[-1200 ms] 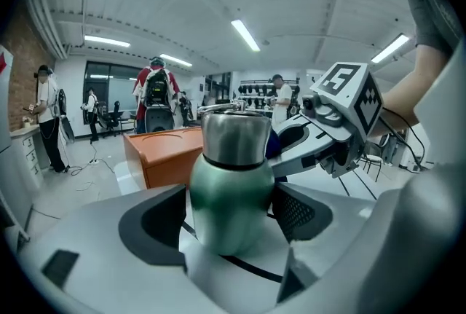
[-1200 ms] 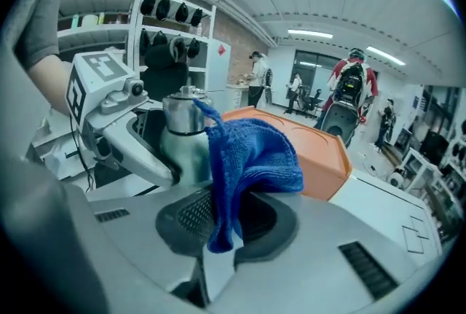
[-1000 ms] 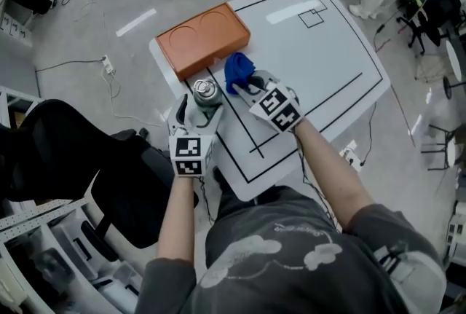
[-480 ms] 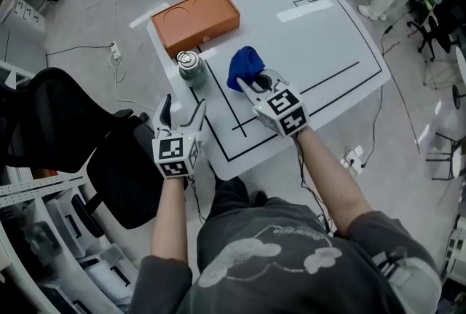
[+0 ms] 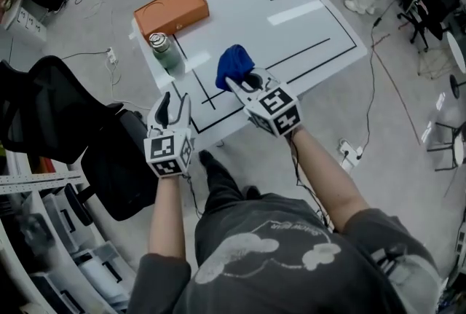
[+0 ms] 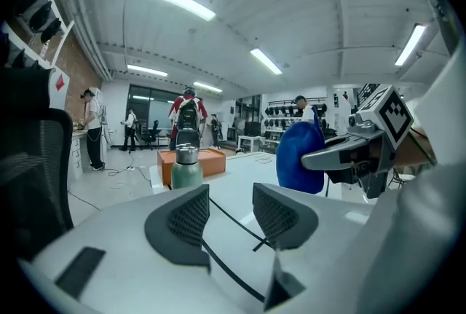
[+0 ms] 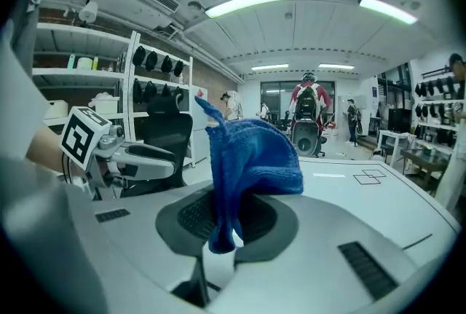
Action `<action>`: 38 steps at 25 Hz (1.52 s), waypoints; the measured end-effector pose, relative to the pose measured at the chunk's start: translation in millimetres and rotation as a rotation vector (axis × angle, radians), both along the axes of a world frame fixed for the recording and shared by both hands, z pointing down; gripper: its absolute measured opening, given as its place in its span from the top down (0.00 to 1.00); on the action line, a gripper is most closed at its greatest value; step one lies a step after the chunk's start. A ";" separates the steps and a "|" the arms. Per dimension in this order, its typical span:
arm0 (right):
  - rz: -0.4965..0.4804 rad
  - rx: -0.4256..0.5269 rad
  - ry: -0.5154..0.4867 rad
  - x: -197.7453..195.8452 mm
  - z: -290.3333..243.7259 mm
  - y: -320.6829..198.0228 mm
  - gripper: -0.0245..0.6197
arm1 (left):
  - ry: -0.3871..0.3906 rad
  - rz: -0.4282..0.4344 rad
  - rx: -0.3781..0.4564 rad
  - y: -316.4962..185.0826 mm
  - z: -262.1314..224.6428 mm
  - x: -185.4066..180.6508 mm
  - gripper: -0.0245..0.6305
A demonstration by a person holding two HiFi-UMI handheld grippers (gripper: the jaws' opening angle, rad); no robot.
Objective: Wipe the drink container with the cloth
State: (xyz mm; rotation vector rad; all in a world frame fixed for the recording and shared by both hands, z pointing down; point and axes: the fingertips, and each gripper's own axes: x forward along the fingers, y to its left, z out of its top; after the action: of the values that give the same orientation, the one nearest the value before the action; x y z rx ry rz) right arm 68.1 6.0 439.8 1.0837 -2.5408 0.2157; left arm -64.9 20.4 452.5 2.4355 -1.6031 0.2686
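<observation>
The drink container, a green bottle with a steel cap (image 5: 162, 49) (image 6: 186, 168), stands upright near the white table's (image 5: 306, 28) left edge, free of both grippers. My left gripper (image 5: 172, 108) (image 6: 229, 214) hangs short of the table's near edge, well back from the bottle. Its jaws are closing with nothing between them. My right gripper (image 5: 240, 83) (image 7: 226, 221) is shut on a blue cloth (image 5: 234, 65) (image 7: 247, 152), held bunched above the table to the right of the bottle. The left gripper view also catches the cloth (image 6: 298, 157).
An orange box (image 5: 171, 10) (image 6: 211, 159) lies just behind the bottle at the table's far left corner. A black office chair (image 5: 44, 108) stands left of me. Cables and a power strip (image 5: 349, 154) lie on the floor. People stand beyond the table.
The left gripper, around the bottle a second ago, has let it go and drawn back off the table, its jaws now narrower. The right gripper still holds the cloth.
</observation>
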 end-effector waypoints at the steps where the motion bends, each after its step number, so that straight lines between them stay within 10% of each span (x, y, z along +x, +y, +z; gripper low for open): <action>1: -0.003 0.006 0.002 4.3 -2.3 10.2 0.90 | 0.000 0.000 0.005 8.8 -2.6 4.5 0.69; 22: -0.030 0.047 -0.008 52.2 -20.4 178.5 0.90 | 0.019 -0.004 -0.006 177.6 -28.0 53.0 0.94; 38: -0.043 -0.005 -0.030 59.1 -4.5 200.7 0.90 | -0.015 0.010 -0.062 213.3 -14.7 60.6 0.95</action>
State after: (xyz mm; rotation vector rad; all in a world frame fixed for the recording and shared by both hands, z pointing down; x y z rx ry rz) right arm 127.2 206.7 435.3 1.0302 -2.5862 0.2283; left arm -4.4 233.7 437.8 2.4006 -1.5654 0.3345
